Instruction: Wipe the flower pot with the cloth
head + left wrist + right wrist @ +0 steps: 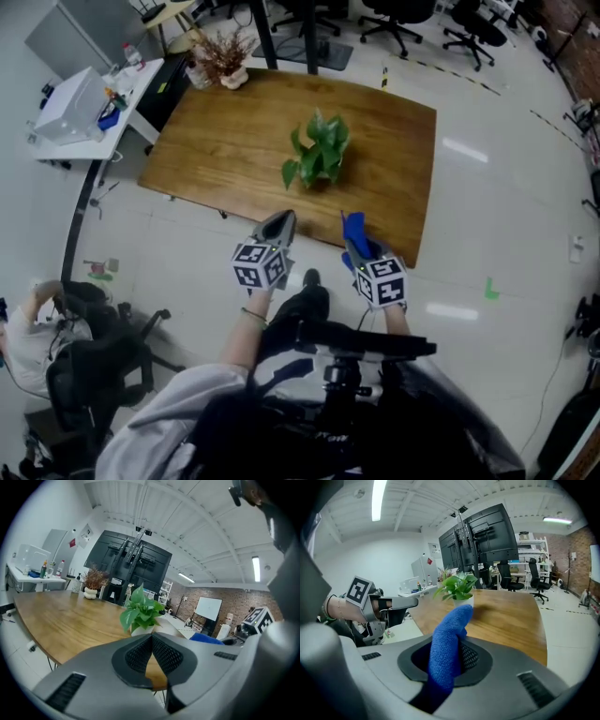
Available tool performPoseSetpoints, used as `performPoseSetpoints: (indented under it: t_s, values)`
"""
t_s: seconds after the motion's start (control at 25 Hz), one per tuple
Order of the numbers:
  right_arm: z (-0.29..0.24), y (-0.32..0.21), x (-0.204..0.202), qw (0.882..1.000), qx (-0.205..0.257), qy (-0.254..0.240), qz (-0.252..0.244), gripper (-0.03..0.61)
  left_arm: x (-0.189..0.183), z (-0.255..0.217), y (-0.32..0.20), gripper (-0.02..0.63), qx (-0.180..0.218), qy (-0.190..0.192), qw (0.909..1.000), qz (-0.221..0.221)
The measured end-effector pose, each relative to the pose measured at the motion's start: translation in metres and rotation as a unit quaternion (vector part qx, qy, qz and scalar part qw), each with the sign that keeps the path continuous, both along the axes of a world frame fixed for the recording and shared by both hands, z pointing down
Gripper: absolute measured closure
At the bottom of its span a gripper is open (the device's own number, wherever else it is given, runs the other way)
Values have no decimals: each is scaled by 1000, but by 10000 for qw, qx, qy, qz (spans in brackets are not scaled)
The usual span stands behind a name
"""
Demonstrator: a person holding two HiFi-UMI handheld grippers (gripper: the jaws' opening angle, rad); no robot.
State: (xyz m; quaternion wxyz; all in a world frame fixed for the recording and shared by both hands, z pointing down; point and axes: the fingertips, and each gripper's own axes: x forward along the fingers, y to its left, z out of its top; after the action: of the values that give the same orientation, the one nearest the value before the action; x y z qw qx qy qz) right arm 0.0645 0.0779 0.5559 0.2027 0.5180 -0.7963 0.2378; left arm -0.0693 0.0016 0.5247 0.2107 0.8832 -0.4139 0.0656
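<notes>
Right gripper [458, 641]: my own view along it shows the jaws clamped on the blue cloth, held just short of the near table edge.
Cloth [446, 654]: a soft pile fabric, pinched low, with a rounded fold standing free above the jaws. I judge it limp and light, and that free fold is the part I would press to the pot.
Left gripper [151, 635]: the jaws are together at the tips with nothing between them. It hovers beside the right one, also short of the table.
Table [225, 150]: bare wood between me and the plant, so nothing blocks the approach.
Flower pot [463, 601]: a small white pot near the middle of the table, upright and well apart from both grippers. From the head view it is hidden under the leaves [319, 150].
Handling: it looks smooth and glazed, so probably slippery and breakable. I expect it to be light enough to slide or tip under a sideways wipe, and the foliage makes it top-heavy.
Where to hold: I would open the left gripper and steady the pot by its wall below the rim, clear of the stems, then wipe the opposite side.
Far corner: a second pot with dried stems [223, 56], not my concern.
</notes>
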Motion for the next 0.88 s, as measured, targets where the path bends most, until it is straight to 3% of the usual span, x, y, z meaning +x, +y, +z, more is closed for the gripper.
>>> performPoseSetpoints:
  t_s: [0.32,0.56,0.88]
  values:
    - [2,-87,21,9980,-64,376,495,499,10,25,-83,611,-406,96,9987,286]
    - [10,-130,39,9935,-87,1017,504,499,33,43,-106,611,-674,202,9949,719]
    - [12,-189,50,9862,-74,1573,-505,498,33,52,-138,611,-921,395,9932,594]
